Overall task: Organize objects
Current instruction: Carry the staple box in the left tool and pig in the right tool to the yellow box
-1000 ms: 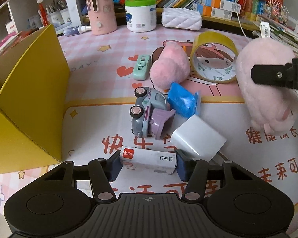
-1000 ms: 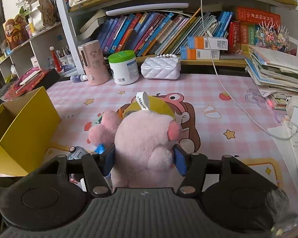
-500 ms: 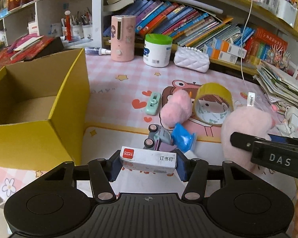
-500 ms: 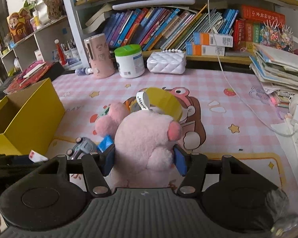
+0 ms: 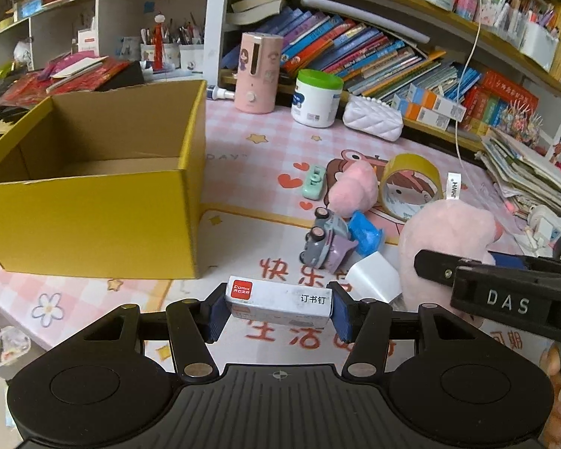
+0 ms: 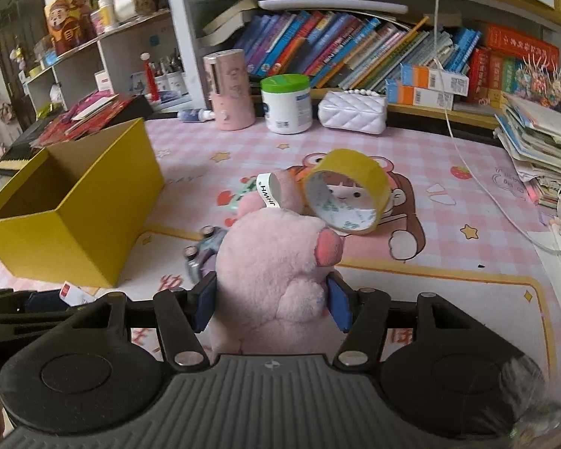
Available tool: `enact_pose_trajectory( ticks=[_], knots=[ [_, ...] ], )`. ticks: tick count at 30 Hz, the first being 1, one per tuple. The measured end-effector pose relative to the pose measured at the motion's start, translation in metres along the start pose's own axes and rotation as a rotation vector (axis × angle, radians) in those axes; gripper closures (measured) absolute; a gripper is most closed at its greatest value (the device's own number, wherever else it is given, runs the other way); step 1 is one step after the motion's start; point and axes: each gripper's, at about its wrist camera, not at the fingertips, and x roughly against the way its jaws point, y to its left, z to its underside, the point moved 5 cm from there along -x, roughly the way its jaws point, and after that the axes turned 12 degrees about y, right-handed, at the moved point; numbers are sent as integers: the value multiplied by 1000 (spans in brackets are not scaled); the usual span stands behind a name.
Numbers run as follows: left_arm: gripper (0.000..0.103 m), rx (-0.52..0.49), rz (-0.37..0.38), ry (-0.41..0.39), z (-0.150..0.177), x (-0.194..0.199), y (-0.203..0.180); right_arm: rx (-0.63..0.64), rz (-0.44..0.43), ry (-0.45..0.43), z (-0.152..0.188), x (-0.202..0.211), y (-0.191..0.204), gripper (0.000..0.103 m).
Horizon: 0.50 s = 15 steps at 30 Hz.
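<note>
My left gripper (image 5: 278,308) is shut on a white staple box (image 5: 278,301) with a red label, held above the mat just right of the open yellow cardboard box (image 5: 89,220). My right gripper (image 6: 271,303) is shut on a big pink plush pig (image 6: 276,262), which also shows at the right of the left wrist view as the plush pig (image 5: 448,232). Left on the mat are a toy car (image 5: 323,241), a blue piece (image 5: 366,234), a white cube (image 5: 374,277), a smaller pink plush (image 5: 351,189), a mint green correction tape (image 5: 314,183) and a yellow tape roll (image 6: 346,191).
The yellow box (image 6: 67,209) stands open and empty at the left of the mat. Along the back are a pink dispenser (image 6: 230,89), a green-lidded tub (image 6: 286,103) and a white quilted purse (image 6: 353,110). Stacked books (image 6: 538,146) and a white cable (image 6: 478,183) lie right.
The left gripper has risen and drawn back with the staple box, bringing the yellow box's open inside into view. The right gripper has shifted left with the plush pig toward the yellow box.
</note>
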Motion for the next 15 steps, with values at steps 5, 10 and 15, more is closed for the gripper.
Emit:
enact_pose_trajectory(
  ticks=[5, 10, 15],
  knots=[
    [50, -6, 30, -20, 14, 19, 26, 4, 28, 6, 13, 11, 31, 46],
    [50, 26, 49, -29, 31, 41, 65, 17, 46, 22, 33, 19, 73, 46],
    [50, 48, 44, -25, 49, 58, 104, 55, 32, 50, 56, 26, 122, 46]
  ],
)
